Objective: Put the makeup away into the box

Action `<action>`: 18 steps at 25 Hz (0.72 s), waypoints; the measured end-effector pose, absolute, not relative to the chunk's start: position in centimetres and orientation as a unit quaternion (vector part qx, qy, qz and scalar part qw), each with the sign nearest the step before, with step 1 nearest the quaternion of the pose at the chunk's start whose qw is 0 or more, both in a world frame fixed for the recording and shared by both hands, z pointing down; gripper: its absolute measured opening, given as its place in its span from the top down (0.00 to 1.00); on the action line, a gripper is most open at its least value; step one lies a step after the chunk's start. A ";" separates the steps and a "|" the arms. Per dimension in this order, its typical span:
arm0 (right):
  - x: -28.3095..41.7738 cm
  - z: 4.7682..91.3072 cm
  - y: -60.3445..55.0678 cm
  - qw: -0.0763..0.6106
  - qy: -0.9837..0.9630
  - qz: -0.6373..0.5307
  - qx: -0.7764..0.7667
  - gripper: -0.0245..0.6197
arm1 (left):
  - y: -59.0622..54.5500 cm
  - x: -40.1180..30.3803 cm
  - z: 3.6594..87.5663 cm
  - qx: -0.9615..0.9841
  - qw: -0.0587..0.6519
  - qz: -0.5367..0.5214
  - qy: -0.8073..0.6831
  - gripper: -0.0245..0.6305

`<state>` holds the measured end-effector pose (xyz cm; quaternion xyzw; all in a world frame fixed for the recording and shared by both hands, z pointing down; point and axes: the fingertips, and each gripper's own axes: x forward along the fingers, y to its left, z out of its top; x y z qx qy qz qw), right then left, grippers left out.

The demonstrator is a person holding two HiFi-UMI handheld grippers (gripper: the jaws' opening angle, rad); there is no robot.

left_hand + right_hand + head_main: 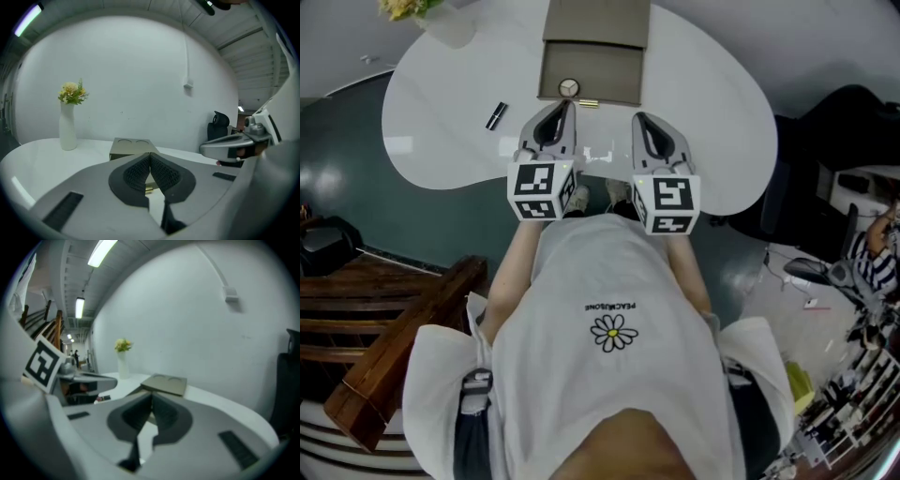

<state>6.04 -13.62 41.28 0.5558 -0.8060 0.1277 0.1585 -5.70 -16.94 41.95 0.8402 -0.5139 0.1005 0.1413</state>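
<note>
**Both grippers empty, makeup still out on the bench**

The left gripper and the right gripper hang side by side over the near edge of the white bench. On each, the fingers are clenched pad to pad with nothing between them.

Likely trouble from here:
- **Rolling.** The gold tube is small, round and shiny, and the bench is glossy. A pinch that lands off-centre would probably squirt it away or send it rolling.
- **Low profile.** The round compact lies flat, so fingers coming in at a shallow angle may skate over its rim.
- **Crowding.** The two grippers are close together, and both items lie just ahead of the left one. Reaching with both at once risks a knock.
- **Forgotten piece.** The black stick lies alone to the left, well apart from the box.

The makeup looks like three small hard pieces:
- the silver-rimmed compact with a pale face, at the box's front edge
- the gold tube just beside it, touching or nearly touching the box front
- the slim black stick with a lighter band

The box is flat and khaki. I cannot tell whether it is open. A vase of flowers stands far behind it.
</note>
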 end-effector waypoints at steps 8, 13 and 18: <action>5.5 41.6 -13.6 0.165 -0.810 0.127 0.548 0.92 | -13.9 -6.8 43.3 0.828 0.147 0.096 -0.533 0.93; 5.2 41.4 -13.8 0.164 -0.810 0.125 0.548 0.92 | -13.7 -7.5 44.8 0.824 0.164 0.119 -0.529 0.93; 5.2 41.5 -13.6 0.165 -0.811 0.126 0.547 0.92 | -13.9 -8.6 44.9 0.816 0.165 0.115 -0.542 0.93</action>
